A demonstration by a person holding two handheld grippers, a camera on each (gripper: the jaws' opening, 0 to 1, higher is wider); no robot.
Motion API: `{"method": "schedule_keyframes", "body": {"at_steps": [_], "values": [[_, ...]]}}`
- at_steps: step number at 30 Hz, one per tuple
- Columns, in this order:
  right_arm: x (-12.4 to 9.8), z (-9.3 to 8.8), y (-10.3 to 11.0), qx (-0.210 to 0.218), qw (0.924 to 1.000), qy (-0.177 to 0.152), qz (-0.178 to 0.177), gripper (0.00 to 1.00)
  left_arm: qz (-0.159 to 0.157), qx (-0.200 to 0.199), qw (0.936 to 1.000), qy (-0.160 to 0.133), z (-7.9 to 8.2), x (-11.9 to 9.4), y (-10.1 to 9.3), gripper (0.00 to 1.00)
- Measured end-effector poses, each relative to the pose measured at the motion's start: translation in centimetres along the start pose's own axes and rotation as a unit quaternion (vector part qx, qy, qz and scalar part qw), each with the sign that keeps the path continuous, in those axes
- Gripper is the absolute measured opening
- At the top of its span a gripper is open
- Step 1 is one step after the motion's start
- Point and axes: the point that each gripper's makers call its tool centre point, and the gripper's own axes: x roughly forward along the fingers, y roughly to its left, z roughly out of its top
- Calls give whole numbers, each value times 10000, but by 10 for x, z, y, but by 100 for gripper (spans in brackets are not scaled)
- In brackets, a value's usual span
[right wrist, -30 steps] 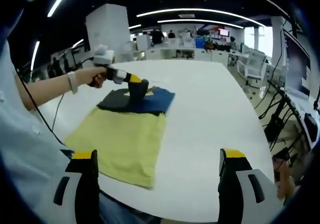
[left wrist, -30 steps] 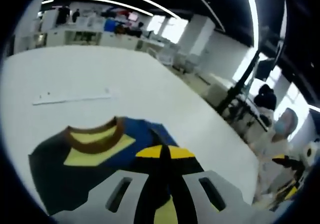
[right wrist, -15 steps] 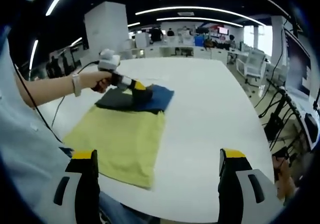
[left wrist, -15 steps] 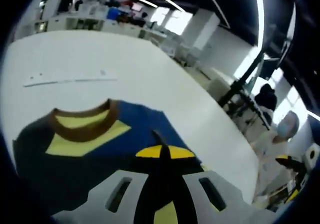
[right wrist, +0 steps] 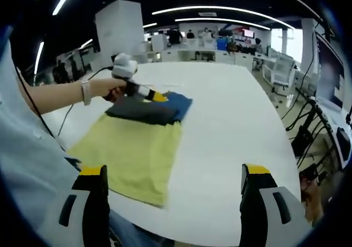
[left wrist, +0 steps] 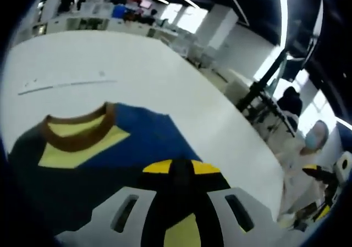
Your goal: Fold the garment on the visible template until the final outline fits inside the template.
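- Left gripper jaws pressed together over garment, pinching the navy fabric; brown collar faces up.
- Right gripper jaws wide apart, holding nothing, near the table edge.
- Garment lies on the table's far-left part, yellow body spread toward the camera.
- Person's hand holds the left gripper there.

Room: large open-plan office hall.
Ceiling: dark, with long white curved light strips.
Work surface: broad white bench, smooth top, rounded near edge.
Structure: white square pillar behind the bench's far left corner; further white pillar in the left gripper view.
Furniture: row of white desks with monitors along the far side; white office chair at right.
Windows: bright panes on the far wall.
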Motion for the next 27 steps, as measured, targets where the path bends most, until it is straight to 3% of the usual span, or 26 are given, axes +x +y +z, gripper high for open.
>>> {"method": "schedule_keyframes", "body": {"at_steps": [4, 6, 12, 19, 23, 27], "values": [[0, 1, -2, 17, 10000, -36, -4, 100, -145, 205, 9996, 139, -5, -7, -7, 14], [0, 0, -1, 4, 10000, -47, 27, 100, 197, 526, 9984, 52, -2, -13, 2, 14], [1, -3, 4, -113, 9997, 6, 194, 100, 197, 876, 9960, -19, -2, -24, -7, 25], [1, -12, 9, -140, 9993, 99, 322, 100, 358, 1422, 9890, -175, 6, -47, -12, 39], [-2, -13, 9, -268, 9990, 154, 320, 100, 507, 1794, 9820, -304, 11, -61, -14, 58], [-3, -10, 12, -253, 9990, 96, 358, 100, 393, 1835, 9820, -224, 7, -74, -23, 63]]}}
